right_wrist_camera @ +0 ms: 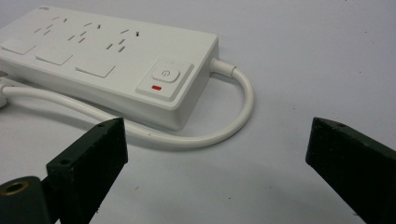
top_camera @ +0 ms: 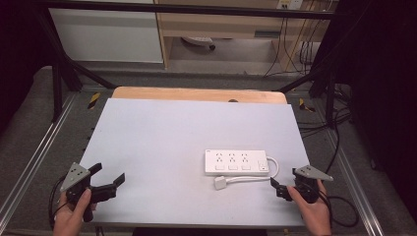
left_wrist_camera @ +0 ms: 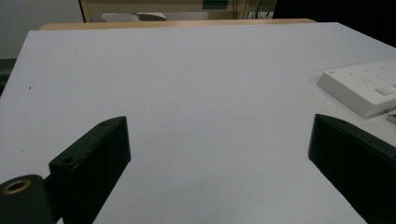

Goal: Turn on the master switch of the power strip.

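Note:
A white power strip (top_camera: 237, 162) lies flat on the pale grey table top (top_camera: 162, 128), right of centre. Its white cable (top_camera: 248, 179) loops from the right end back along the front to a white plug (top_camera: 220, 184). My right gripper (top_camera: 279, 189) hovers low just right of the strip, open and empty. In the right gripper view, the right gripper (right_wrist_camera: 217, 144) faces the strip's switch end (right_wrist_camera: 164, 77) and the cable bend (right_wrist_camera: 233, 116). My left gripper (top_camera: 108, 173) is open and empty at the near left. From the left gripper (left_wrist_camera: 219, 140), the strip (left_wrist_camera: 364, 86) lies off to the right.
A wooden strip (top_camera: 196, 94) borders the table's far edge. Black frame bars (top_camera: 59, 73) and metal rails (top_camera: 34, 157) run around the table. Loose black cables (top_camera: 339, 128) lie on the floor to the right. A person's hands hold both grippers at the near edge.

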`<action>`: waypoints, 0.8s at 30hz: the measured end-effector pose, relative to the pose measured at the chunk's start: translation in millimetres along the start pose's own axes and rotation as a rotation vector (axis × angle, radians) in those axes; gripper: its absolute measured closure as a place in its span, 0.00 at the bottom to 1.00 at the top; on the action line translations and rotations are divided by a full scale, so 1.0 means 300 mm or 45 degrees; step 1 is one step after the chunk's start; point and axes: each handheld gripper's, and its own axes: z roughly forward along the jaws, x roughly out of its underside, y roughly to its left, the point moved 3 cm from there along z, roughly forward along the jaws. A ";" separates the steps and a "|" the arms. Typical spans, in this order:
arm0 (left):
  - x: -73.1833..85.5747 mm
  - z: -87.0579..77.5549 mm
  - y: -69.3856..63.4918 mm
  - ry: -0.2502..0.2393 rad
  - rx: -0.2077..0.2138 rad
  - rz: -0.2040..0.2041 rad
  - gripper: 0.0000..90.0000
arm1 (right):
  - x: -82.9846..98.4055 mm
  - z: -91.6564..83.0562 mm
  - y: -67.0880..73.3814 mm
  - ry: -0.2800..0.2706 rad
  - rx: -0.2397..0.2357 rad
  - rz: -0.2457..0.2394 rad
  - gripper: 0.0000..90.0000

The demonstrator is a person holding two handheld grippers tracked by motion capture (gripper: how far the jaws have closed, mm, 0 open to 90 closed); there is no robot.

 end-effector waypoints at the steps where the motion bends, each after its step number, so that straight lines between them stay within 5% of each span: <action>1: 0.000 0.000 0.000 -0.001 0.001 0.000 0.06 | -0.001 -0.002 -0.001 -0.005 0.000 -0.002 0.07; 19: 0.000 -0.001 0.004 -0.003 -0.003 -0.003 0.06 | -0.051 -0.062 -0.011 -0.201 0.015 0.050 0.05; 24: 0.000 -0.001 0.002 -0.006 0.000 -0.007 0.06 | -0.057 -0.066 -0.014 -0.206 0.011 0.067 0.04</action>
